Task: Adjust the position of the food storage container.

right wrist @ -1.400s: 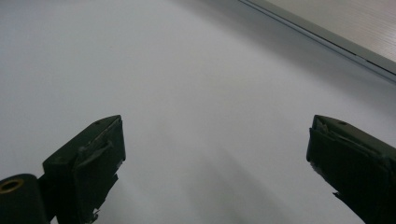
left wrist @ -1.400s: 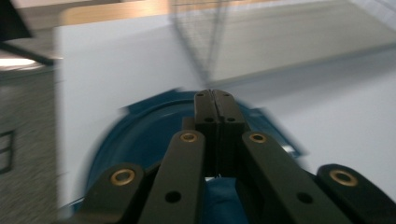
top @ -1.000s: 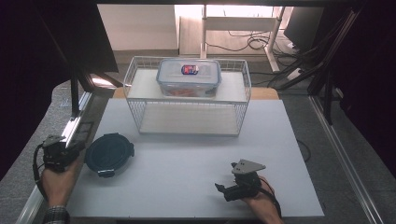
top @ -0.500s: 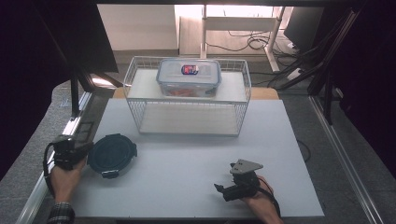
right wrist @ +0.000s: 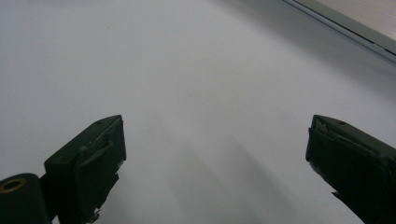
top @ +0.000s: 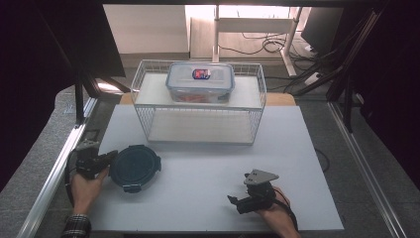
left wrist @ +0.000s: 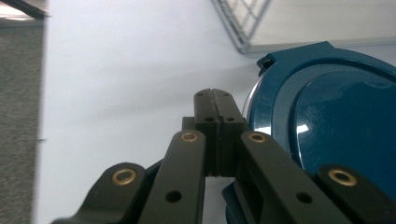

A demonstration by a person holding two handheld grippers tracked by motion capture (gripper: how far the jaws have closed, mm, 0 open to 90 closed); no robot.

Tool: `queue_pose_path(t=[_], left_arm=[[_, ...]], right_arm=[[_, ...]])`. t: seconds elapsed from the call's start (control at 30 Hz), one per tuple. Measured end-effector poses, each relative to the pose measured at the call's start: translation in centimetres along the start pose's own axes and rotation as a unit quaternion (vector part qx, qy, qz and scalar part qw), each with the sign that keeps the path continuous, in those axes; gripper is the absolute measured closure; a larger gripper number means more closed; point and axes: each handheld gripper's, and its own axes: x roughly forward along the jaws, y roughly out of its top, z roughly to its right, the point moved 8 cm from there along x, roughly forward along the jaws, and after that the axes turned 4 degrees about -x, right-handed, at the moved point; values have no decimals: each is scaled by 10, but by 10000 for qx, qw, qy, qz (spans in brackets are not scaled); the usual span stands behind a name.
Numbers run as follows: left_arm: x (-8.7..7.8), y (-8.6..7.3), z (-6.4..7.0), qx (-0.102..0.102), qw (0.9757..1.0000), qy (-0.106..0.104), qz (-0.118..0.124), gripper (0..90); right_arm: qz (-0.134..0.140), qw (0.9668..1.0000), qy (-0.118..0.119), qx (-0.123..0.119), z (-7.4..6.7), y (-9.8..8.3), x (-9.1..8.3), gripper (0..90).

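Nudging the round blue tub (top: pixel 134 167) is, as I judge it, the step in hand: my left claw (top: pixel 110 157) lies at the tub's left rim with its jaws pressed flat together and nothing between them, and in the left gripper view the claw (left wrist: pixel 215 95) sits just beside the tub (left wrist: pixel 336 121), though I cannot tell whether it touches. The tub sits on the white tabletop (top: pixel 198 198), in front of the wire basket (top: pixel 198 126) and left of it. Its dark lid is on, so what is inside I cannot tell. My right claw (top: pixel 236 202) rests well right of the tub, jaws spread wide over bare tabletop. Next, I think, comes a steady sideways push against the rim, low enough not to ride onto the lid. A clear box (top: pixel 200 82) with a lid clipped on sits on the basket; something reddish shows through its wall.
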Motion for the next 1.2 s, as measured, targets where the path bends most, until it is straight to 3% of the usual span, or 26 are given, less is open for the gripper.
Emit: queue_pose_path(t=[0.2,0.33,0.43,0.53,0.63,0.77,0.87,0.93,0.97,1.07,1.2], left_arm=[[8,-3,34,139,9997,-144,-132,900],[13,-7,59,314,9990,-245,-226,900],[15,-9,71,463,9983,-245,-253,900],[14,-9,70,475,9982,-267,-266,900],[7,-16,59,474,9984,18,-297,900],[-7,-34,52,284,9983,-72,-502,900],[-7,-43,61,281,9971,-239,-663,900],[-3,-46,65,501,9958,126,-754,900],[-3,-45,66,538,9955,178,-757,900],[-3,-44,67,362,9968,20,-716,900],[1,-42,77,432,9963,-16,-741,900]], right_arm=[[-35,10000,2,-10,0,-1,1,47],[-44,10000,-5,-15,0,-1,1,47],[-46,10000,-7,-25,1,-1,0,47],[-58,10000,-4,-33,0,-2,0,47],[-59,10000,-29,-52,1,-2,-3,47],[-37,10000,-52,-10,3,-2,-4,47],[-56,10000,-49,-28,3,-2,-3,47],[-59,9999,-51,-81,2,-2,-3,47],[-58,9999,-55,-92,1,-2,-3,47],[-81,9999,-38,-78,1,-2,-1,47],[-97,9999,-37,-74,0,-2,0,47]])
